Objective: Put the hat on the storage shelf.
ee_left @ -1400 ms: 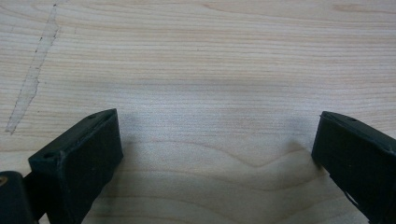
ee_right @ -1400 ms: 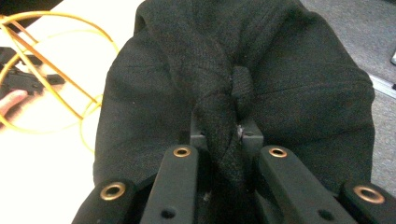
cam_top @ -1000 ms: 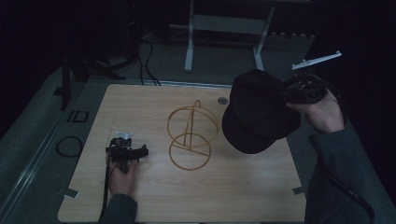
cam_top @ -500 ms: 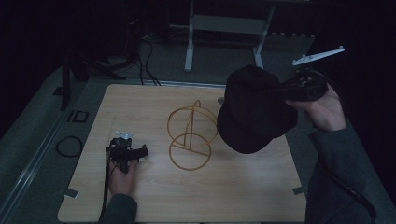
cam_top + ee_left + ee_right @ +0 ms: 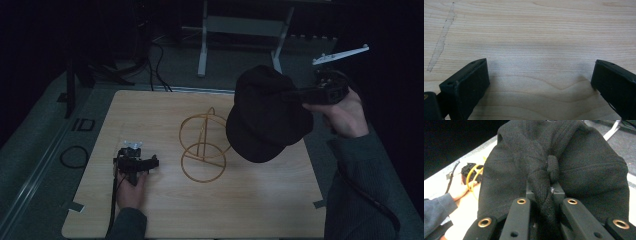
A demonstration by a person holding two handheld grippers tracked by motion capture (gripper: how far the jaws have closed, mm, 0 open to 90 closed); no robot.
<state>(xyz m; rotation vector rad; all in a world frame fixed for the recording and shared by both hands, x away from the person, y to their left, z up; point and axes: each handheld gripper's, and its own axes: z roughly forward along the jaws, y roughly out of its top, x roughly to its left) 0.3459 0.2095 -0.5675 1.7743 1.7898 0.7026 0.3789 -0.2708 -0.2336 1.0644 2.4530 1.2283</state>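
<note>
The right hand was raised at the right side of the counter, its forearm coming up from the lower right corner in the high view, sleeve covering the wrist. It held the right gripper roughly level, pointing toward the left of that view, with the grey three-cornered plate sticking up and out behind it.

The black hat hung in the air from that gripper, above the right part of the counter and just to the right of the yellow wire stand, whose upper loop its edge overlapped in the high view. In the right gripper view the fingers were closed tight on a bunched fold of the hat's fabric, which was squeezed into a narrow ridge between them while the rest of the hat spread out wide beyond the tips.

The left hand rested low on the counter near its left front, holding the left gripper close to the wood. In the left gripper view its fingers stood wide apart over bare wood grain, with nothing between them.
</note>
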